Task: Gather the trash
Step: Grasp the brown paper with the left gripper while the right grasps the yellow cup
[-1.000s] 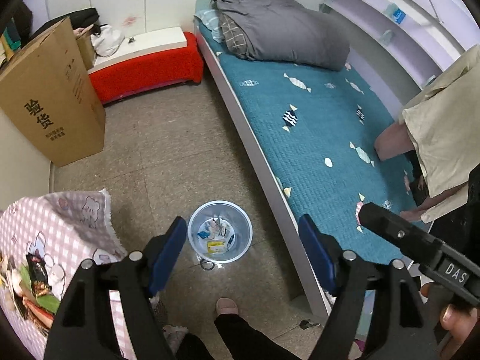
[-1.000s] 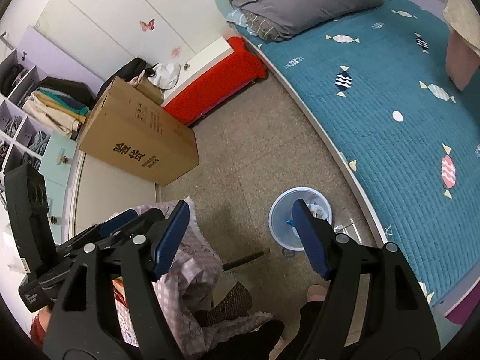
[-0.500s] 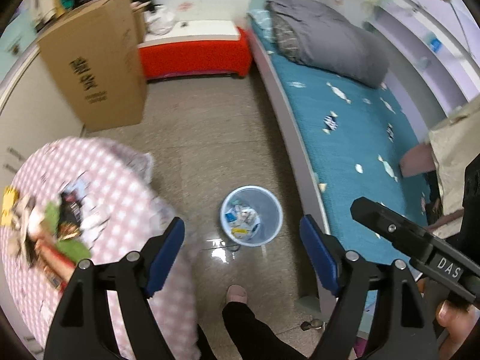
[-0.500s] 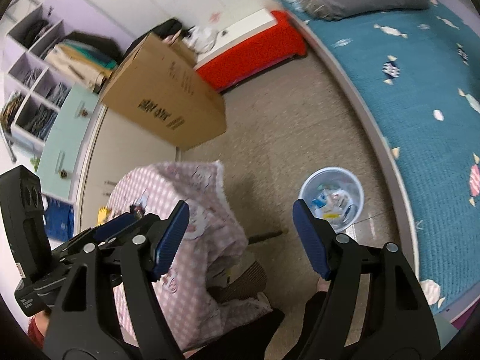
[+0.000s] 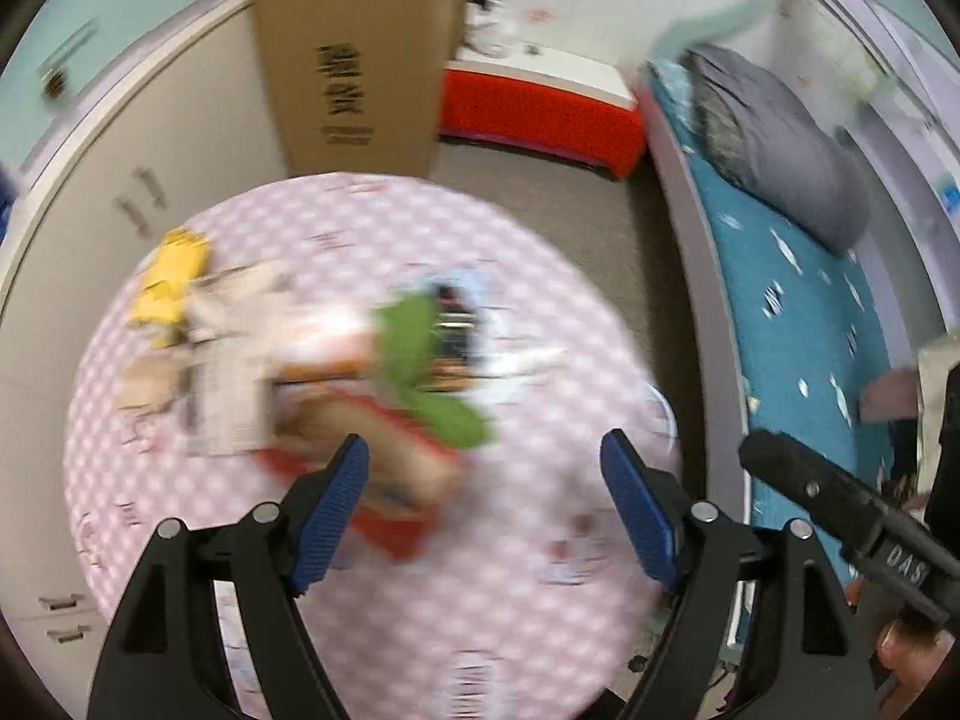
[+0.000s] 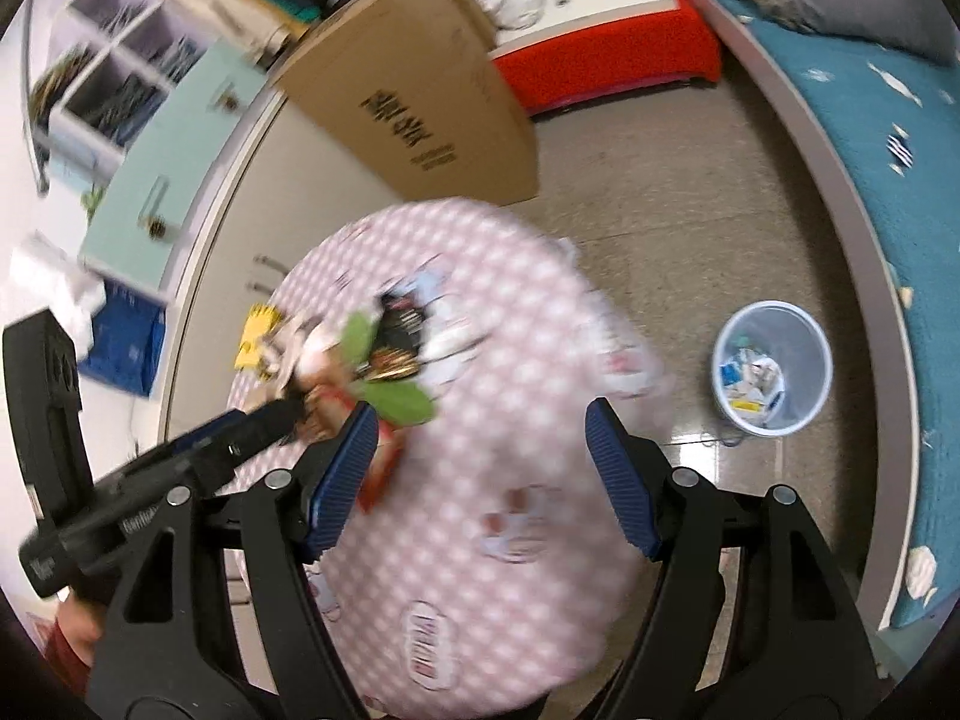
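Trash (image 5: 336, 372) on round table (image 5: 510, 600), bin (image 6: 773, 369) beside

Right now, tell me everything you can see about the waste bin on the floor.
The waste bin is a small round bucket of pale, see-through bluish plastic, standing upright on the speckled floor between the round table with the pink checked cloth and the edge of the bed. It is open-topped and already holds mixed scraps: white crumpled paper, something blue, something yellow. Nothing touches it but the floor; neither gripper is near it. It shows only in the right wrist view.
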Available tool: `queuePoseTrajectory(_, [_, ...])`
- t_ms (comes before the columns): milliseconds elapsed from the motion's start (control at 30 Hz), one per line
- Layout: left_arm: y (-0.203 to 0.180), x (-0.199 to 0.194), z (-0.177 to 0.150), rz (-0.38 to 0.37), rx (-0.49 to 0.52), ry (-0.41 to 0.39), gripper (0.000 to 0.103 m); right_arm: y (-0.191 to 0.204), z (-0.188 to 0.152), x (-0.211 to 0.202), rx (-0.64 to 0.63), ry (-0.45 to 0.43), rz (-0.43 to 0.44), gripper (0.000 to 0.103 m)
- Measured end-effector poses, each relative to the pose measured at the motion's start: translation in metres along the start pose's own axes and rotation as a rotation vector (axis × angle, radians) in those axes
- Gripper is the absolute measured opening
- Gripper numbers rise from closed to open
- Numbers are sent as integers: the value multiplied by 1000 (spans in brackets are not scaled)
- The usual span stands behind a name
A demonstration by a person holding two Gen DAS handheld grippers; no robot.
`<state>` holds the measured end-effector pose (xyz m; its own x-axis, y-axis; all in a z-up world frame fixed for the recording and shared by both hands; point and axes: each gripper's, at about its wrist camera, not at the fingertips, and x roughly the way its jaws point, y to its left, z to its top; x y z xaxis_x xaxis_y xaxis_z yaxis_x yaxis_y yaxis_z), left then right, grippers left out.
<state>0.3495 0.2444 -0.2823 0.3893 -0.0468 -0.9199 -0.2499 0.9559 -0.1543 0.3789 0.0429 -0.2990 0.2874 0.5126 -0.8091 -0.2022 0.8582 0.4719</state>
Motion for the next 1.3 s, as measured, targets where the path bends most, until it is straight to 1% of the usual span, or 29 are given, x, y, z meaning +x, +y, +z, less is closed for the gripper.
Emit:
queuePoseTrajectory(167, [95,1,-4,39,-66,12,78,62,-14,41,-46,5,-5,71])
queuePoseTrajectory(300, [154,2,-7,65,-115,23,78,97,-21,66,-68,8,-18,71])
queuePoseTrajectory(433, [199,10,-7,80,-156,41,78,127,-23,86,-108,8,-50,71])
queuePoseTrajectory(500, [215,18,-5,73,-174,51,78,135,-23,93,-119,13,-62,71])
queuePoseTrajectory(600, [230,27,-1,60,-195,48,78,146,-19,103,-135,12,-95,71])
queuePoseTrajectory(800, [243,60,11,63,-168,85,78,150,-14,120,-132,27,-133,71])
queuePoseTrajectory(967, [244,88,20,88,-139,130,78,161,-5,129,-171,11,-159,71])
queuePoseTrajectory(1033, [243,98,23,93,-110,143,78,166,1,132,-185,6,-163,71])
queuePoseTrajectory(1100, [241,105,25,75,-95,158,78,171,6,136,-197,2,-167,71])
queuePoseTrajectory(1133, [239,106,27,80,-79,151,78,174,8,138,-203,-1,-167,71])
queuePoseTrajectory(1167, [237,108,28,87,-53,143,72,176,11,140,-208,-4,-167,71])
queuePoseTrajectory(1200, [235,107,29,87,-34,130,64,181,14,143,-219,-7,-171,71])
queuePoseTrajectory(1267, [233,106,32,80,-4,132,49,189,18,148,-237,-9,-170,71])
queuePoseTrajectory(1300, [233,104,32,52,0,127,35,195,20,151,-248,-8,-161,71])
